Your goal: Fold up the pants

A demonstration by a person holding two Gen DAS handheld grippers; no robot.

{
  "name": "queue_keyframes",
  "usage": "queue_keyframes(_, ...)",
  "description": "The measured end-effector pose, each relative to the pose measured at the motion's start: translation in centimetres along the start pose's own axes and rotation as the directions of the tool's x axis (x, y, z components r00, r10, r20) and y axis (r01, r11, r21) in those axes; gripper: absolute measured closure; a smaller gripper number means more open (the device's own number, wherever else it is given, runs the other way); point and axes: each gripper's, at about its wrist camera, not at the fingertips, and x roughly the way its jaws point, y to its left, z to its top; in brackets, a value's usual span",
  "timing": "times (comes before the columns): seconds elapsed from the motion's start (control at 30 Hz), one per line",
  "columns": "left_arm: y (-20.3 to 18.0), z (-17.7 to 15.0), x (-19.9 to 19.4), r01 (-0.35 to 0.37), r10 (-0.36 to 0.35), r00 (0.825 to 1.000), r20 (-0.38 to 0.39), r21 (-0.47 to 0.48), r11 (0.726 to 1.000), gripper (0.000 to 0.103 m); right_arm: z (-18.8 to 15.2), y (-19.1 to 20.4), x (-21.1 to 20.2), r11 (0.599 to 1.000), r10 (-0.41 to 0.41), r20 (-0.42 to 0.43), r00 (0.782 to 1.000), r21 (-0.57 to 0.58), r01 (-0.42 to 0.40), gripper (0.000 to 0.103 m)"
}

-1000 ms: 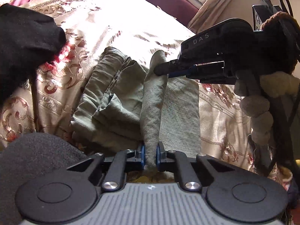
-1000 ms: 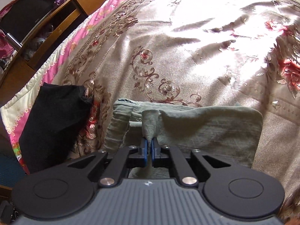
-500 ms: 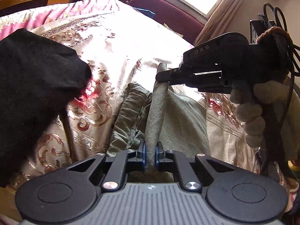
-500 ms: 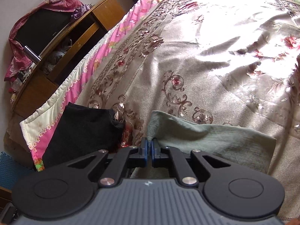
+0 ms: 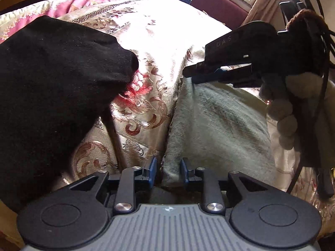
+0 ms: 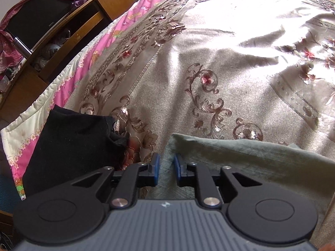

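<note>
In the left wrist view, a black garment (image 5: 52, 96) fills the left side, lying on the floral bedspread (image 5: 146, 113). To its right the folded grey-green pants (image 5: 217, 125) lie flat on the bed, their left edge running from the left gripper (image 5: 168, 170) up toward the right gripper (image 5: 193, 75). The left gripper's jaws have just been opening: its blue pads stand apart, with the near corner of the pants between them, the cloth touching the right pad but no longer pinched. Only this view shows the right gripper from outside, its tips at the far corner of the fold, and a gloved hand (image 5: 282, 113) with cables (image 5: 320, 67) behind it.

In the right wrist view, a wooden cabinet (image 6: 52, 41) with a dark screen stands at far left beyond the bed's pink border, seen nowhere in the other view. The black garment (image 6: 71, 144) lies lower left, apart from the pants (image 6: 251, 161), which spread to the right. The right gripper (image 6: 166, 168) has also just been opening; its pads are released, with pants fabric lying loose in the gap.
</note>
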Motion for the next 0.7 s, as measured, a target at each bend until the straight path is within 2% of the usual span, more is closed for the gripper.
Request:
queue_keyframes(0.1, 0.7, -0.5, -1.0, -0.04, 0.04, 0.999, 0.016, 0.014, 0.999, 0.059, -0.2, 0.1, -2.8, 0.999, -0.023, 0.087, 0.996, -0.03, 0.026, 0.084)
queue_keyframes(0.23, 0.2, -0.1, -2.5, -0.092, 0.086, 0.992, 0.093, 0.064, 0.994, 0.059, -2.4, -1.6, -7.3, 0.998, -0.047, 0.188, 0.981, -0.03, 0.053, 0.076)
queue_keyframes(0.33, -1.5, 0.8, -2.5, -0.06, 0.041, 0.989, 0.141, 0.138, 0.989, 0.059, -4.4, -3.6, -9.6, 0.995, -0.095, 0.225, 0.97, -0.004, 0.098, 0.075)
queue_keyframes(0.43, -3.6, 1.7, -1.2, -0.015, -0.018, 0.99, 0.143, 0.227, 0.974, 0.057, -6.6, -5.7, -10.7, 0.992, -0.124, 0.228, 0.966, 0.024, 0.121, 0.075)
queue_keyframes(0.5, -4.7, 2.3, 0.3, -0.001, -0.034, 0.992, 0.123, 0.278, 0.961, 0.055, -7.6, -6.8, -10.3, 0.99, -0.141, 0.201, 0.969, 0.018, 0.14, 0.074)
queue_keyframes(0.57, -5.2, 3.1, 2.5, -0.012, -0.015, 0.997, 0.08, 0.322, 0.947, 0.054, -8.3, -7.6, -9.5, 0.982, -0.188, 0.203, 0.961, 0.018, 0.188, 0.074)
queue_keyframes(0.63, -5.3, 3.8, 5.3, -0.029, 0.039, 0.999, -0.019, 0.361, 0.932, 0.052, -8.5, -9.1, -8.5, 0.982, -0.186, 0.2, 0.962, 0.046, 0.18, 0.074)
queue_keyframes(0.7, -4.8, 4.3, 6.4, -0.011, 0.037, 0.997, -0.065, 0.349, 0.937, 0.051, -8.2, -11.2, -7.0, 0.981, -0.166, 0.156, 0.974, 0.129, 0.147, 0.074)
